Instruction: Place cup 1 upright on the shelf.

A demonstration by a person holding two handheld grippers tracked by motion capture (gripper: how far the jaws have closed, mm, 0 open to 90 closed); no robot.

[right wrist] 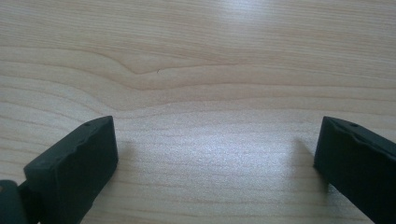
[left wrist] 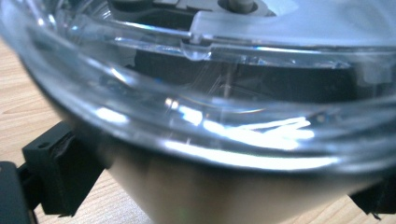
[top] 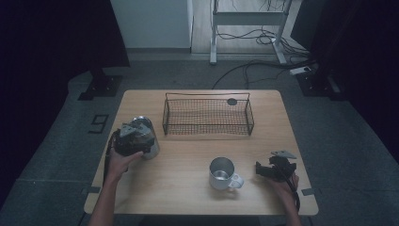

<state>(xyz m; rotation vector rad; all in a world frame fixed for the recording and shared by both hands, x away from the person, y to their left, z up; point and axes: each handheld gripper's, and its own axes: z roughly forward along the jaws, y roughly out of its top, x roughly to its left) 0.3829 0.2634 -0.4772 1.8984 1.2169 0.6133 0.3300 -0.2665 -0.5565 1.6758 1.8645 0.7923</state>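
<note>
At the left edge of the table (top: 188, 193) we see the left gripper (top: 134, 136) closed around a metal pot (top: 147, 134) with a clear glass lid. From above, the pot stands on the wood just left of the wire basket (top: 207, 115), its shiny side and rim showing past the gripper body, and the person's left hand (top: 123, 162) holds the gripper from behind. In the left gripper view the pot (left wrist: 201, 186) is very close: a pale, brushed metal wall below, and above it the thick rim of the glass lid (left wrist: 224, 93), which catches bright streaks of light; a knob fitting shows through the glass at the top. One black jaw stands at each side of the pot, both tight against its wall, so we take it as pinched between them. On the right side of the table the right gripper (top: 266, 170) rests low over the wood in the person's right hand (top: 284, 186), just right of a steel mug (top: 222, 173) whose handle points toward it. In the right gripper view its jaws are spread wide with bare wood grain between them. The only writing we can read is a dark "9" marked on the floor (top: 98, 123) left of the table; we find no brand or label on the pot.
</note>
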